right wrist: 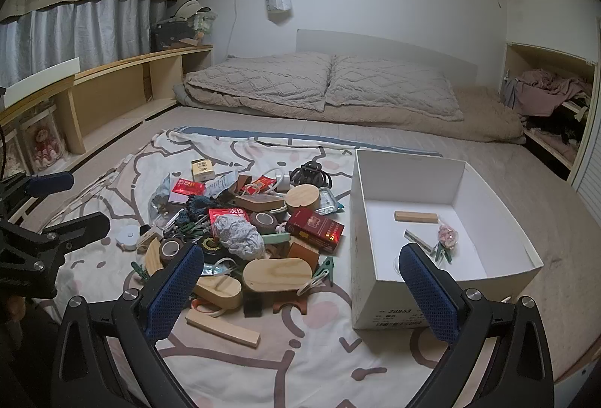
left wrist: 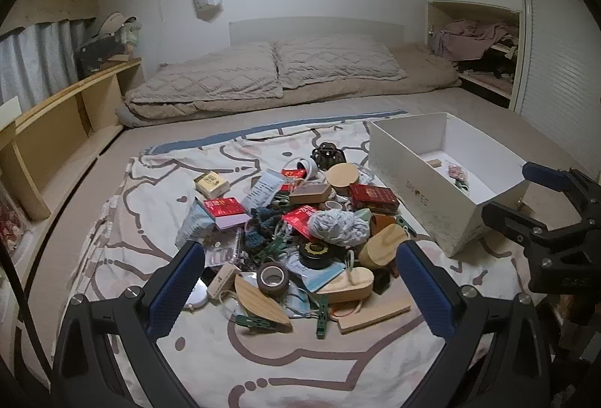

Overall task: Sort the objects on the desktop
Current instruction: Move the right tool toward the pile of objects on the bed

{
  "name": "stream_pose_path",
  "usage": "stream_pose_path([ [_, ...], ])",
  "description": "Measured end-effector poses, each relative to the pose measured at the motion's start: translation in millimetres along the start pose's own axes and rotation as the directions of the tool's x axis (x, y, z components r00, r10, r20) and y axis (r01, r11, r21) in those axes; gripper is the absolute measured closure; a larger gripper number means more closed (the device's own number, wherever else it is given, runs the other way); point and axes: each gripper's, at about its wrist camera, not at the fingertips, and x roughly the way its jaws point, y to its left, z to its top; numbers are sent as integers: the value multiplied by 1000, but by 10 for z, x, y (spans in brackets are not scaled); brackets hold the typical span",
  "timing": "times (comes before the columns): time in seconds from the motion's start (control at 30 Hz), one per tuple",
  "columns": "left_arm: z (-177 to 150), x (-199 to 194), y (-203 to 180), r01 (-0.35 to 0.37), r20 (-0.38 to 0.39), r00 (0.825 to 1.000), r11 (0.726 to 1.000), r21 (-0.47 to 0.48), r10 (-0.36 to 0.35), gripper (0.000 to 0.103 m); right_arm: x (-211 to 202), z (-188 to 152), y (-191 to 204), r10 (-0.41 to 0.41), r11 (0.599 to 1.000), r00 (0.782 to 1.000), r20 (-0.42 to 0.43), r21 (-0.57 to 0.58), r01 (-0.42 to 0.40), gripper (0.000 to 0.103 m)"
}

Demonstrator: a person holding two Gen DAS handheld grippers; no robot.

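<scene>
Desktop objects [left wrist: 300, 220] are lying in a loose pile on a patterned sheet [left wrist: 124, 205] spread over a bed, just left of a white cardboard box [right wrist: 379, 190].

The right wrist view is looking down into the box and is showing what lies on its floor: a short wooden block [right wrist: 416, 216], a flat striped strip and a small pink flower bundle [right wrist: 447, 237]. The left wrist view is showing only the box's long outer wall and part of that floor. The left view is, however, exposing the near left edge of the pile: a clear plastic case [left wrist: 221, 246] and a roll of brown tape [left wrist: 273, 278].

The pile is mixing smooth rounded wooden pieces, a flat wooden bar [right wrist: 222, 327], red glossy cartons [right wrist: 314, 227], a crumpled grey knitted ball [right wrist: 237, 236], green plastic clips and a black claw clip [right wrist: 310, 172].

The left gripper [left wrist: 300, 289] is hovering over the pile's near edge, jaws standing wide with nothing between the blue ribbed pads. The right gripper [right wrist: 300, 289] is likewise spread wide and empty, straddling the pile's near corner and the box's front wall.

Quilted beige pillows [right wrist: 323, 85] are lying beyond; a wooden shelf [right wrist: 124, 85] is lining the left wall.
</scene>
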Motion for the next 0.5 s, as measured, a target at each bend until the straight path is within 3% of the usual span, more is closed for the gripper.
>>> stream_pose_path([
  [0.5, 7, -40, 40, -13, 13, 1000, 1000, -12, 13, 1, 15, 52, 4, -5, 1000, 1000, 19, -8, 5, 0],
])
